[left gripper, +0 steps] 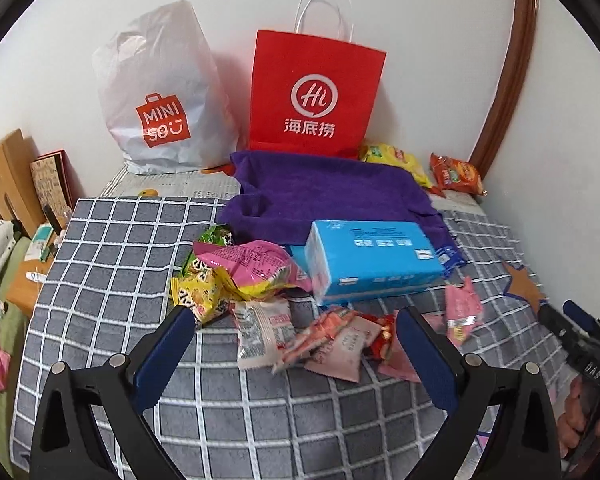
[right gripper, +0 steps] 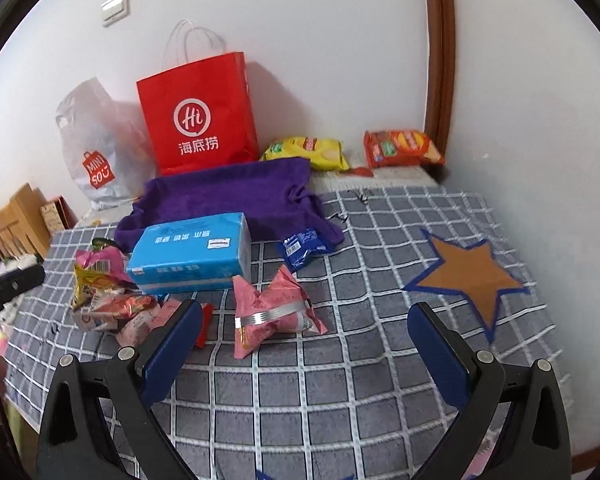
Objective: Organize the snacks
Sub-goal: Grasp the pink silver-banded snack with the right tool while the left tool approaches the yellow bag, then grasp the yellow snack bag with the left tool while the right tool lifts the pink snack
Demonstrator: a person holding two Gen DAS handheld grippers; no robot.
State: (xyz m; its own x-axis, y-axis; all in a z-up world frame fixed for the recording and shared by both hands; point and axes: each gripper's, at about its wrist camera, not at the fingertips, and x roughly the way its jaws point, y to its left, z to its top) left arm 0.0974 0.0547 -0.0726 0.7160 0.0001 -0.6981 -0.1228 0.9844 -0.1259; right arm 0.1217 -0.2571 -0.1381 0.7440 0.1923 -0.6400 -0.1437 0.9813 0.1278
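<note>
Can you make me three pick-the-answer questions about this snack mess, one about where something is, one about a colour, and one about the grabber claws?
1. Where does the blue tissue pack lie?
A. inside the red paper bag
B. on the checked cloth, in front of the purple towel
C. on the star shape

2. What colour is the standing paper bag with the white handles?
A. red
B. green
C. black

3. How do the left gripper and right gripper stand?
A. both shut on snacks
B. one open, one shut
C. both open, holding nothing

Answers: 1 B, the pack sits on the checked cloth with the purple towel behind it. 2 A, it is bright red. 3 C, each pair of jaws is spread wide with nothing between.
</note>
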